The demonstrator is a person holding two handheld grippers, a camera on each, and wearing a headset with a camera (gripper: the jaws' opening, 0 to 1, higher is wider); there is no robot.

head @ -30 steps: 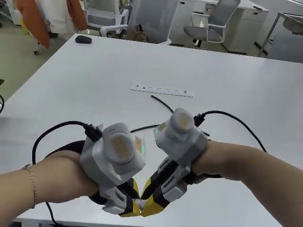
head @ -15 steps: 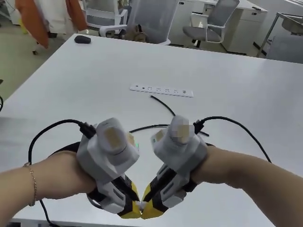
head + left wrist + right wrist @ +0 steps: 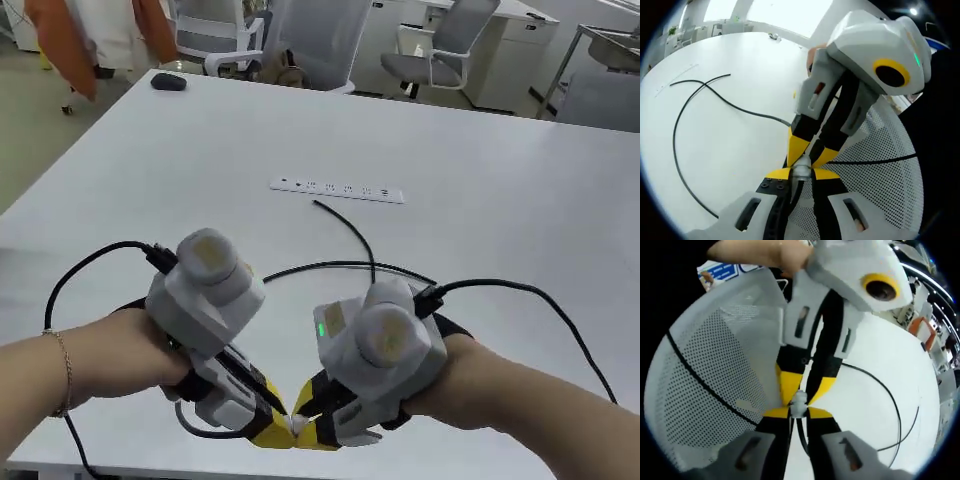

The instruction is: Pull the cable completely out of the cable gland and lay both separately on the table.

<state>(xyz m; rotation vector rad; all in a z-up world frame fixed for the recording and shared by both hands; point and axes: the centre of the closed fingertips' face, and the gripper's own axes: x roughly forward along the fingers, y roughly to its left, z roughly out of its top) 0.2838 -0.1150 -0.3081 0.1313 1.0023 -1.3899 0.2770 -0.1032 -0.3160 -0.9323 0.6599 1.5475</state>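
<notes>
Pale grey shells, black arms and bright yellow tips on the left gripper and the right gripper, plus a tiny green light on the right one. Whitish-grey cable gland. Matte black cable against a plain white table. White power strip, dark mouse, white panel speckled all over with little holes, orange jacket way back.

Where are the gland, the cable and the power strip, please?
gland (image 3: 801, 171): left gripper view, its pale body.
cable (image 3: 340, 264): head view, its curved middle stretch.
power strip (image 3: 337, 190): head view, the middle of its top face.
</notes>
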